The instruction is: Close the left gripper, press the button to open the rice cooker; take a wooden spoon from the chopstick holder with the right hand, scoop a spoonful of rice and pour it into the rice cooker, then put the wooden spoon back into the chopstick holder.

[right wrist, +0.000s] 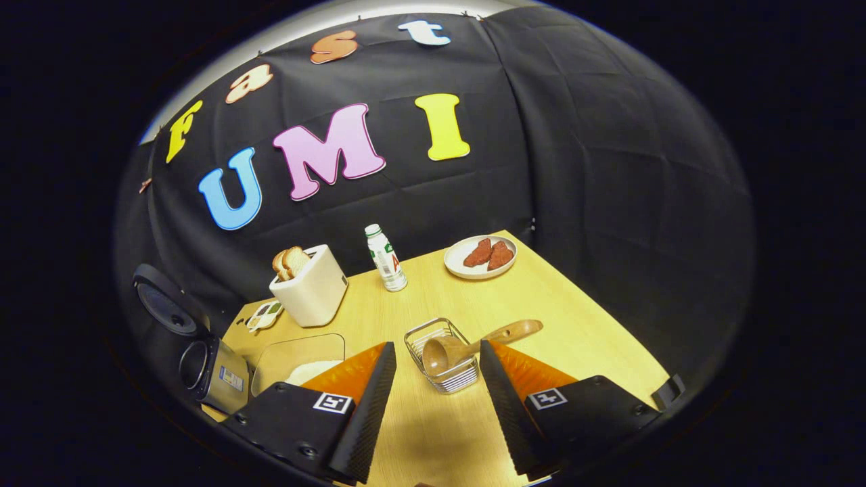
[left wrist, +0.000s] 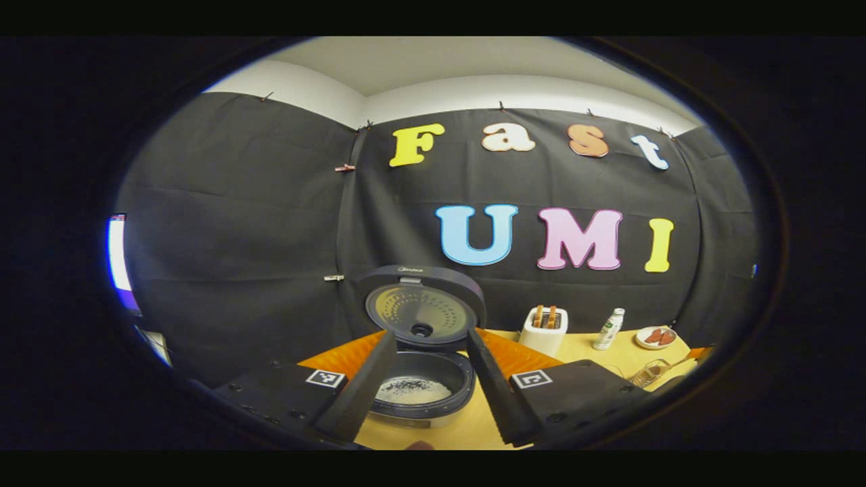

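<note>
The left gripper [left wrist: 424, 389] points forward, its two fingers [left wrist: 357, 389] spread wide apart (nothing between them is gripped). The right gripper [right wrist: 433, 406] tilts downward, fingers [right wrist: 369, 412] likewise parted and holding nothing.

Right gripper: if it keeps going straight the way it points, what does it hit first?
Probably the wooden spoon lying across the wire holder; both sit just ahead between the open jaws of the right gripper. Depth is uncertain.
</note>
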{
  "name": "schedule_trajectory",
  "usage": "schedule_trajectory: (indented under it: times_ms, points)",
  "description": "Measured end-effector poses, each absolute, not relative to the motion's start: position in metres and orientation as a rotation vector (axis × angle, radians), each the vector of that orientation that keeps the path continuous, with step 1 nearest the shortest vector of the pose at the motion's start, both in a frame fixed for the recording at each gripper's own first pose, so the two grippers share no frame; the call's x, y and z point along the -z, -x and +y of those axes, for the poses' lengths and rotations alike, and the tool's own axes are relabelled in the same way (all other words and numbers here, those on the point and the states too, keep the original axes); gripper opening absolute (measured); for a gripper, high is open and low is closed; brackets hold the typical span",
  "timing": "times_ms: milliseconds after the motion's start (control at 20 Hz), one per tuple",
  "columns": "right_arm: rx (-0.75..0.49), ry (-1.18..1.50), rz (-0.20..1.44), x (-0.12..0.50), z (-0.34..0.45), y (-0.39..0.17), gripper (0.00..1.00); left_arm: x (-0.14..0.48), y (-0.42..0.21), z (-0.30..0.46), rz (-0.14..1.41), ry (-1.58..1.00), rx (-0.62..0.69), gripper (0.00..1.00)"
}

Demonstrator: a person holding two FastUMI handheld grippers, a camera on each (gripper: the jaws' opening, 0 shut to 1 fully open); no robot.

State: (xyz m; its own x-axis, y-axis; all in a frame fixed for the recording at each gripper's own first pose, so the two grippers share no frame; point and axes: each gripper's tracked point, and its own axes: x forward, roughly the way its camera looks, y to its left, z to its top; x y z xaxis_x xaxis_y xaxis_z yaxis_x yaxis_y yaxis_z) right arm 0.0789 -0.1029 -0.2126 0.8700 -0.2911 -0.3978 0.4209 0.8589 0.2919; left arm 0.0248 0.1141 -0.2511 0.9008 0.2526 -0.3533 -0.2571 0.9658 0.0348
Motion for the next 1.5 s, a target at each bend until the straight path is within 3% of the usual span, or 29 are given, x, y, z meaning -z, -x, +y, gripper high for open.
schedule_trajectory:
  times_ms: [500, 750, 900, 950, 1000, 1050, 1150, 1250, 1300, 1350, 1500]
  points:
    - [0.458, -0.548, 0.417, 0.281, -0.150, -0.109, 0.79, 0.239, -0.024, 0.091, 0.366, -0.045, -0.259, 0.76]
    - [0.406, -0.563, 0.376, 0.274, -0.150, -0.133, 0.78, 0.248, -0.022, 0.079, 0.400, -0.029, -0.253, 0.76]
    - [0.396, -0.558, 0.382, 0.279, -0.150, -0.144, 0.70, 0.247, -0.023, 0.074, 0.399, -0.032, -0.249, 0.76]
    - [0.394, -0.561, 0.384, 0.281, -0.150, -0.146, 0.62, 0.246, -0.021, 0.073, 0.399, -0.035, -0.249, 0.76]
    - [0.393, -0.561, 0.380, 0.282, -0.151, -0.148, 0.62, 0.245, -0.020, 0.073, 0.400, -0.038, -0.250, 0.76]
    - [0.391, -0.556, 0.376, 0.281, -0.151, -0.149, 0.70, 0.246, -0.020, 0.074, 0.401, -0.039, -0.250, 0.76]
    - [0.391, -0.533, 0.368, 0.281, -0.154, -0.149, 0.70, 0.247, -0.018, 0.074, 0.408, -0.041, -0.253, 0.76]
    - [0.414, -0.521, 0.350, 0.274, -0.160, -0.148, 0.49, 0.249, -0.016, 0.075, 0.411, -0.035, -0.260, 0.76]
    - [0.415, -0.516, 0.349, 0.274, -0.160, -0.148, 0.49, 0.248, -0.016, 0.076, 0.411, -0.031, -0.262, 0.76]
    - [0.413, -0.516, 0.349, 0.270, -0.163, -0.149, 0.41, 0.249, -0.014, 0.075, 0.415, -0.028, -0.262, 0.76]
    - [0.385, -0.503, 0.339, 0.264, -0.151, -0.152, 0.28, 0.251, -0.013, 0.073, 0.415, -0.032, -0.258, 0.76]
